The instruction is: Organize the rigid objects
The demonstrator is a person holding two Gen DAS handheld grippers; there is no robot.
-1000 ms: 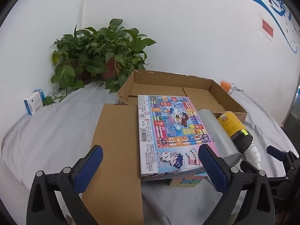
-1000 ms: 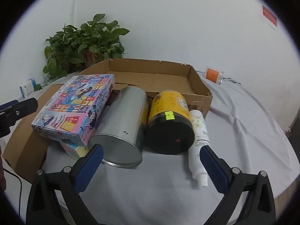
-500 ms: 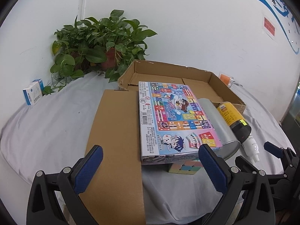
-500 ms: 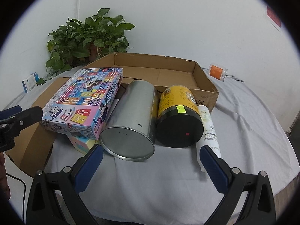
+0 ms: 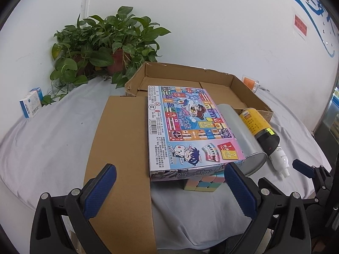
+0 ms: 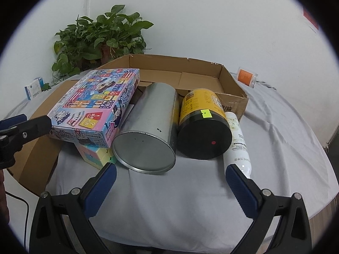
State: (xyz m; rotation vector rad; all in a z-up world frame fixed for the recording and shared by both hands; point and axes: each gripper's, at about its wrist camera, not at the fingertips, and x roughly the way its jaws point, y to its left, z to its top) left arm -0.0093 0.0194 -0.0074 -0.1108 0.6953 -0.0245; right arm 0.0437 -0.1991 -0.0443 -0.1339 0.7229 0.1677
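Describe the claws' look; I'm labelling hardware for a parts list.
Both match: the left claw and right claw have black plastic frames with triangular cut-outs and silver screws. Each finger carries a ribbed blue pad. A thin black cable shows at the right view's left edge.

Game box: Chinese title on the lid, too small to read surely, plus "!" and "?" on red and yellow squares and a CCC mark beside a barcode on its white side strip. White spray bottle: "SOOTHING SPRAY" in small grey print; cardboard box front wall shows "/箱". Yellow canister label print and the red wall sign are illegible.
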